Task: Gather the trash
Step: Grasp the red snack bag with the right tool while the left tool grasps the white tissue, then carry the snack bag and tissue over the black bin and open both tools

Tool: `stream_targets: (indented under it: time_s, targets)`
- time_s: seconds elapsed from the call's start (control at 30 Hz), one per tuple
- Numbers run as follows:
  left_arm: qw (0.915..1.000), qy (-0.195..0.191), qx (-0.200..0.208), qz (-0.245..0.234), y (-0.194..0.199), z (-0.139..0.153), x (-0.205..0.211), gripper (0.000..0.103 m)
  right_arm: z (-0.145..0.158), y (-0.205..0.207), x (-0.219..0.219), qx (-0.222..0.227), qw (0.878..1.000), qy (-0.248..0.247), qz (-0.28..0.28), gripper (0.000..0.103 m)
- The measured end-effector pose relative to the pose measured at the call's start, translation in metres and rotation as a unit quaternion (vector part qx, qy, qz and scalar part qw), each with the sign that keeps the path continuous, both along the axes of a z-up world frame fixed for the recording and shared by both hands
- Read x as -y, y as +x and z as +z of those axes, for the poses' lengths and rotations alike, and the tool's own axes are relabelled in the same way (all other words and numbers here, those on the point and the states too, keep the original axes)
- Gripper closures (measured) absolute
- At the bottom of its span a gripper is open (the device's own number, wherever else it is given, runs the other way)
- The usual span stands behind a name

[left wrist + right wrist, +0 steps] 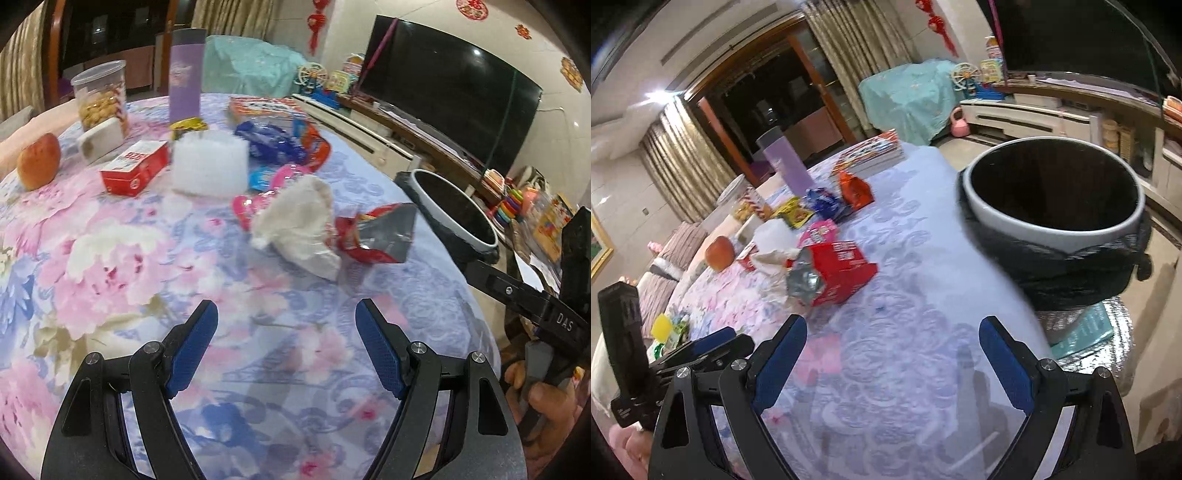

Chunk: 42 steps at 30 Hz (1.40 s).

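Observation:
My left gripper is open and empty above the floral tablecloth. Ahead of it lie a crumpled white tissue, a torn red and silver wrapper, a pink wrapper and blue wrappers. A white bin with a black liner stands off the table's right edge. My right gripper is open and empty over the cloth, with the red wrapper ahead left and the bin ahead right. The other gripper's body shows at the left of the right wrist view.
On the table stand a red box, an apple, a clear snack jar, a purple tube, a white plastic tub and a flat orange box. A television and toy shelf lie beyond the bin.

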<state>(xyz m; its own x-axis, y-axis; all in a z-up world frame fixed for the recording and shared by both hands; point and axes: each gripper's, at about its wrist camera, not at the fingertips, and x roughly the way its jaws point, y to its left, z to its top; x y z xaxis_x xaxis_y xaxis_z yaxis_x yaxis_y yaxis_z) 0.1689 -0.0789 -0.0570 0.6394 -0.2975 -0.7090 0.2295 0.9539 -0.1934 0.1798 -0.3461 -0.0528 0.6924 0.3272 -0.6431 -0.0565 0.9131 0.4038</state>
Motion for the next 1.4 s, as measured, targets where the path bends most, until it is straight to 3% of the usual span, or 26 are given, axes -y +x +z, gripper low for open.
stream_targets:
  time_s: [0.23,0.53,0.63,0.77,0.8,0.97,1.1,1.4]
  targets:
    - [0.9999,-0.007,0.006,0.013,0.011,0.006,-0.014,0.024,-0.003,0.012,-0.012,0.003,1.000,0.010,0.011,0.009]
    - [0.9999,-0.008,0.003,0.009,0.037,0.005,-0.008,0.024,-0.014,0.045,-0.034,-0.014,0.999,0.010,0.045,0.031]
    - [1.0000,-0.008,0.000,-0.001,0.044,0.003,0.000,0.024,-0.017,0.056,-0.034,-0.018,0.999,0.014,0.046,0.042]
    - [0.9999,0.002,0.000,-0.014,0.054,-0.002,0.015,0.025,-0.022,0.067,-0.032,-0.022,0.999,0.009,0.046,0.079]
    - [0.9998,0.004,0.000,-0.017,0.055,-0.004,0.018,0.031,-0.023,0.069,-0.030,-0.024,0.999,0.008,0.045,0.087]
    - [0.9993,0.004,-0.016,-0.034,0.064,-0.013,0.031,0.075,-0.029,0.068,-0.019,-0.029,0.999,0.021,0.041,0.094]
    - [0.9991,0.004,-0.006,-0.042,0.059,-0.009,0.033,0.084,-0.025,0.062,-0.014,-0.020,0.999,0.021,0.042,0.096]
    - [0.9982,0.000,0.009,-0.059,0.046,0.006,0.046,0.086,-0.012,0.050,0.001,-0.008,0.999,0.029,0.031,0.097]
